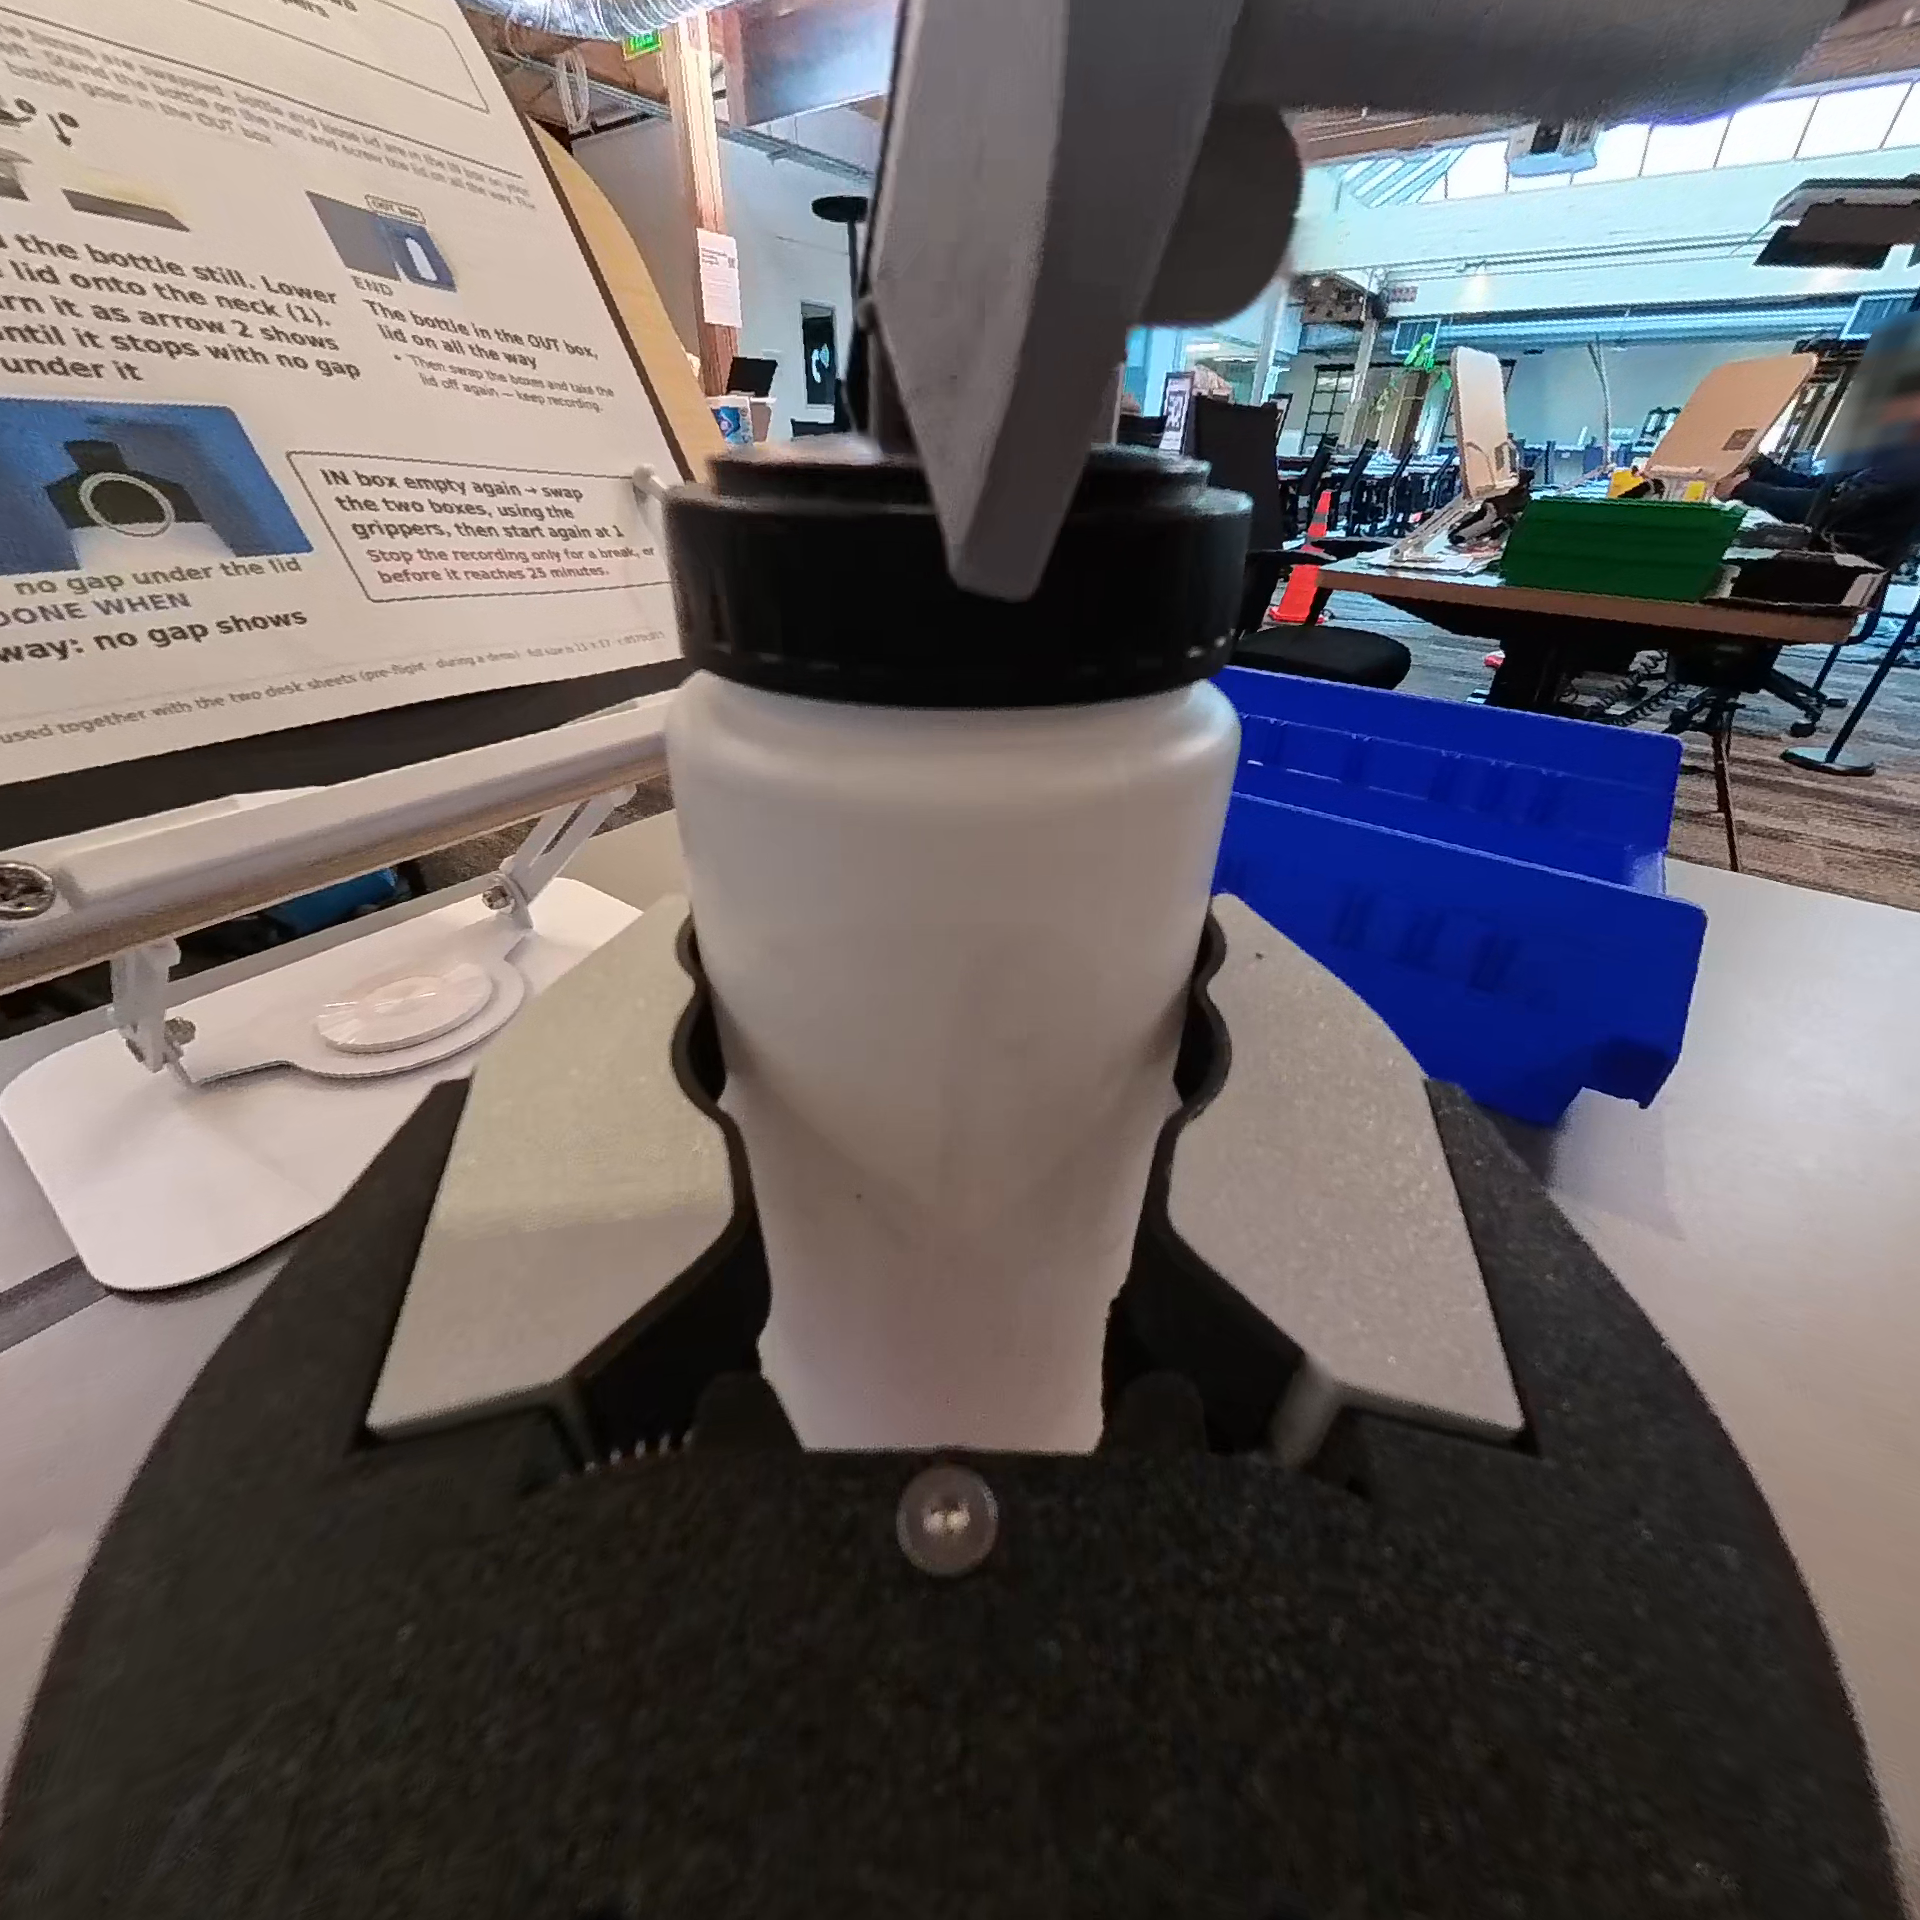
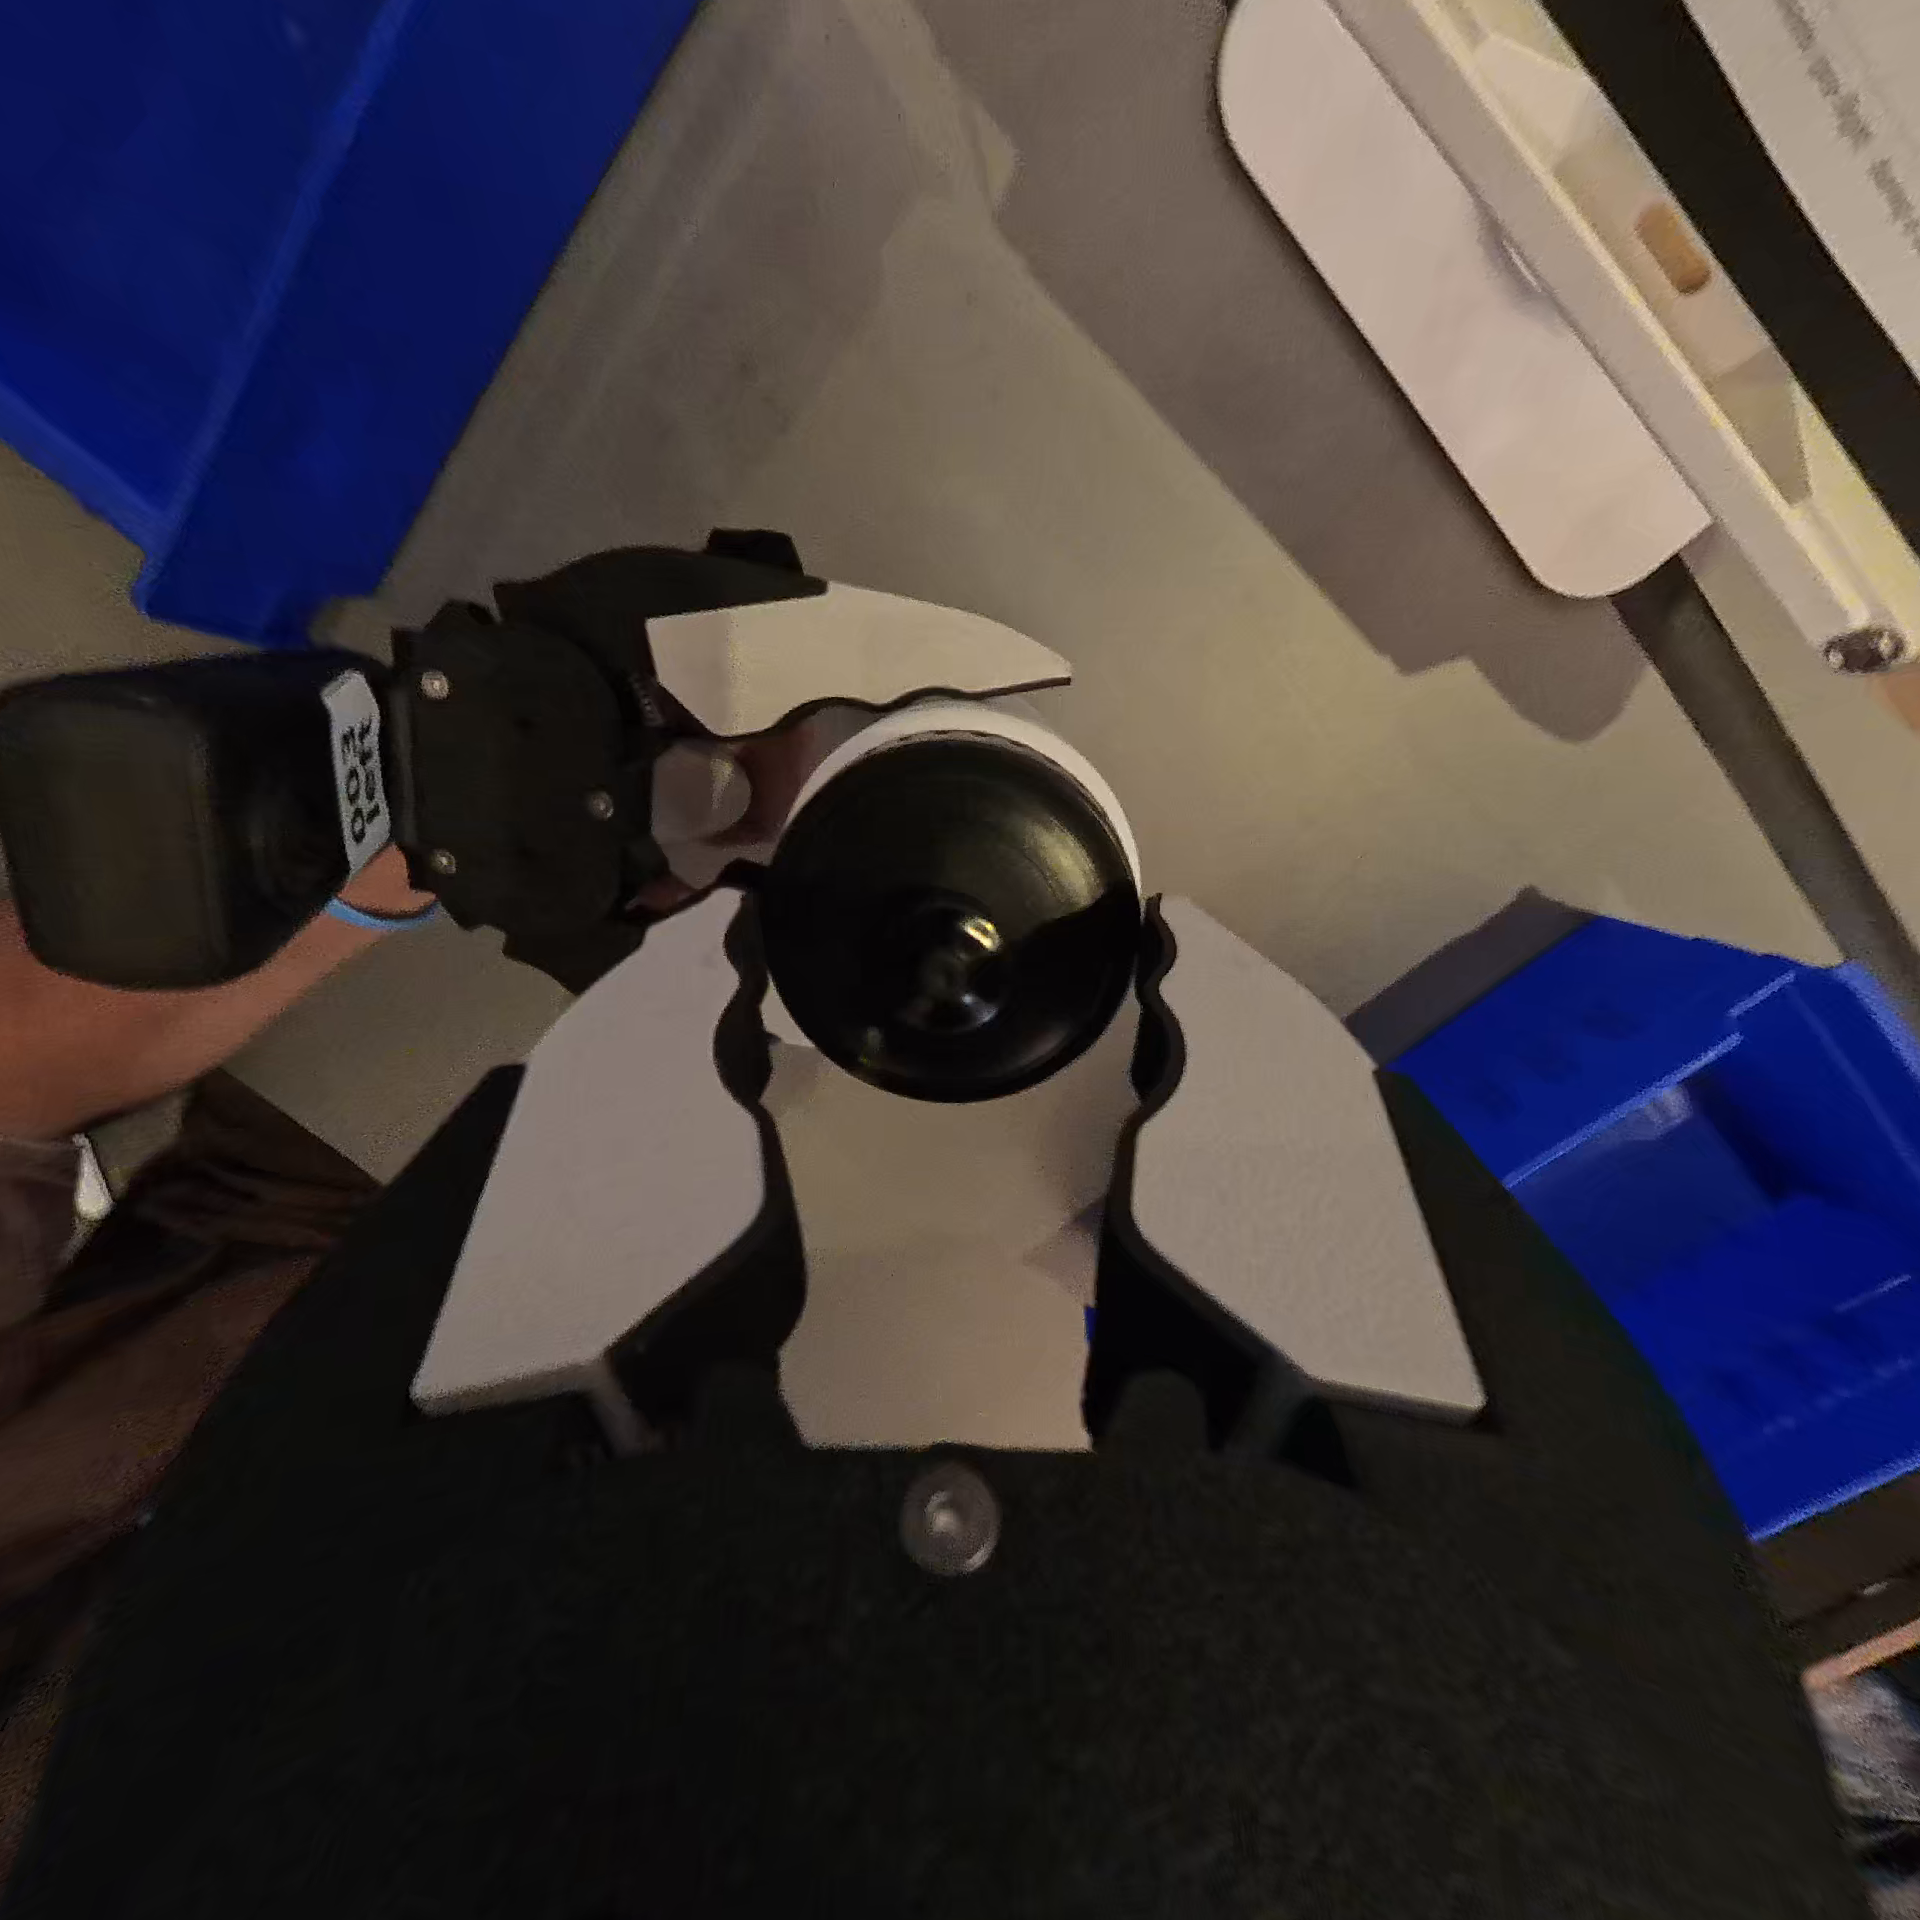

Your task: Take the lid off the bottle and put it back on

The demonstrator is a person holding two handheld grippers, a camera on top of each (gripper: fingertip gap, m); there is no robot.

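The white bottle stands upright on the grey table beside a blue bin, pinched round its body by the left gripper, while the right gripper reaches down from above — its fingers clamped on the black lid.

White bottle; black lid; blue bins; grey fingers.
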